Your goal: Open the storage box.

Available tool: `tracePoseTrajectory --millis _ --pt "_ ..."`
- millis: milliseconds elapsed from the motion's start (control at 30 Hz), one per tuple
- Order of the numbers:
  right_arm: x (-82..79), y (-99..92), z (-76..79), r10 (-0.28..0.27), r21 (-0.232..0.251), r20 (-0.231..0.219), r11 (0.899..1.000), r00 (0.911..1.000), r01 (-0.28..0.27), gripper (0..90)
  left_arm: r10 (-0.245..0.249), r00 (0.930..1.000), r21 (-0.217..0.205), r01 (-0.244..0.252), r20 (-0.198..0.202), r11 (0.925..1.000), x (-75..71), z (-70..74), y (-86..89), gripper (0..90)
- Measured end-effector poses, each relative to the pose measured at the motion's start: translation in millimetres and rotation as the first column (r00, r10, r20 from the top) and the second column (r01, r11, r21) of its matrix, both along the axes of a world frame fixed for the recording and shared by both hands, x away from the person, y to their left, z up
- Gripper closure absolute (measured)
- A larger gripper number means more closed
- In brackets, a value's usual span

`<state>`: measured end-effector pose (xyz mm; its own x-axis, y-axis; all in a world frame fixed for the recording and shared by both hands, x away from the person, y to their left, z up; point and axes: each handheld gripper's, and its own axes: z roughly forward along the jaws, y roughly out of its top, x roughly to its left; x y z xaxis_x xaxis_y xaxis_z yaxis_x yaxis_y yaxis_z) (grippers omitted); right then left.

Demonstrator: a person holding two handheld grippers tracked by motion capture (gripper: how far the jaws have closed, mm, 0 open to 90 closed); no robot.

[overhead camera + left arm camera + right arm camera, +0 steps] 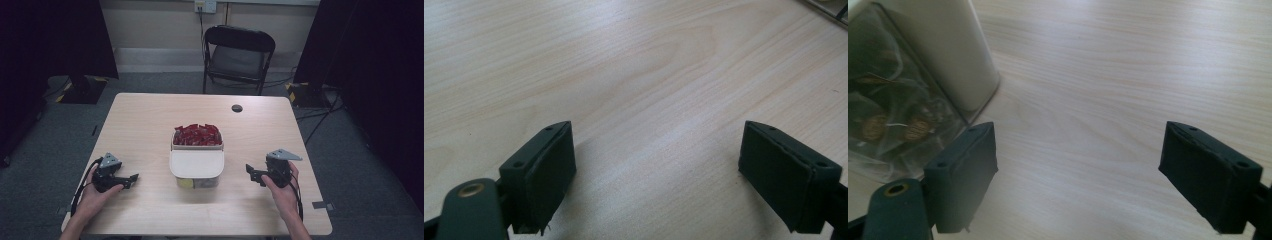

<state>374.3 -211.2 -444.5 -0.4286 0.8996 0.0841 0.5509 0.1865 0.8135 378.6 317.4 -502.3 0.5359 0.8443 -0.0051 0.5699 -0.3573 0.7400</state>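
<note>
A clear plastic box [196,179] stands at the middle of the wooden table [145,120]; a cream lid [196,163] covers its near half. Red packets [197,135] fill the uncovered far half. My left gripper [134,180] rests low at the box's left, held in a hand, jaws wide apart over bare wood [654,125] with nothing between them. My right gripper [250,174] is at the box's right, pointing toward it, open and empty. In the right gripper view the box's clear wall [893,115] and the lid's edge [948,45] stand at the upper left.
A small dark round spot [237,108] marks the table's far side. A black folding chair [238,57] stands behind the table. Dark curtains and stands flank the room at left and right. Bare wood surrounds the box on all sides.
</note>
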Motion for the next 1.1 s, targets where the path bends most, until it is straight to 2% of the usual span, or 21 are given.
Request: tracePoseTrajectory --millis 267,300,600,733,1100 --pt "-7.0 12.7 7.9 0.04 0.01 0.021 0.999 0.999 -0.04 14.2 0.0 1.0 0.0 0.0 0.0 1.0 0.0 0.0 0.0 14.6" --pt "-8.8 16.0 11.4 0.06 0.015 0.027 0.998 0.9979 -0.06 14.3 0.0 1.0 0.0 0.0 0.0 1.0 0.0 0.0 0.0 14.6" --pt "-17.0 27.5 18.9 0.111 0.035 0.032 0.993 0.9933 -0.112 14.4 0.0 1.0 0.0 0.0 0.0 1.0 0.0 0.0 0.0 14.6" --pt "-23.0 39.2 22.3 0.16 0.049 0.045 0.986 0.9862 -0.162 14.1 0.0 1.0 0.0 0.0 0.0 1.0 0.0 0.0 0.0 14.6" --pt "-30.7 58.9 20.2 0.236 0.049 0.031 0.97 0.9714 -0.237 14.1 0.0 1.0 0.0 0.0 0.0 1.0 0.0 0.0 0.0 14.6"
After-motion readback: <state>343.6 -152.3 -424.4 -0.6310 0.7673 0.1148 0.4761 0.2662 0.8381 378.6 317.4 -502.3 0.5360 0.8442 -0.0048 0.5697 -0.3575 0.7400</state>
